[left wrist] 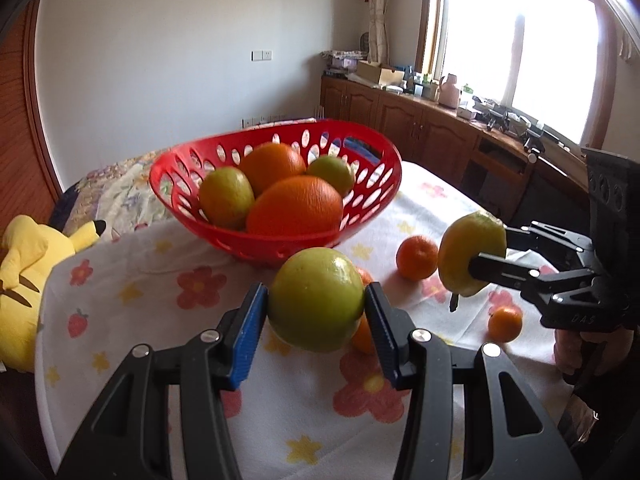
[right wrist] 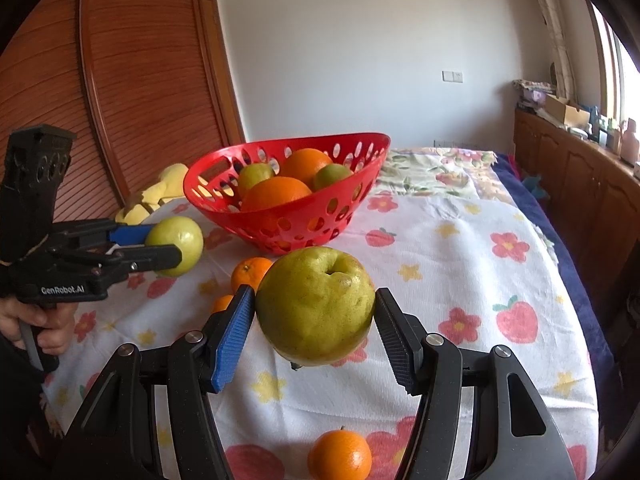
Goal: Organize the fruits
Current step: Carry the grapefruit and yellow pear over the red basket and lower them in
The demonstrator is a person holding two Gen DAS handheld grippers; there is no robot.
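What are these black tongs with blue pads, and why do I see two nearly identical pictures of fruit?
There is no robot here. A person holds a trigger-handled tool in each hand, and each tool carries a camera looking along its jaws. One picture comes from the left gripper, the other from the right gripper, so each view also shows the other tool from the side.

The left one grips a round green fruit, and the right one grips a bumpy pear. Both are lifted above the flowered cloth.

On the cloth stands a red basket that already holds oranges and green fruits. A few small tangerines still lie loose on the cloth. A yellow plush toy lies beside the table.
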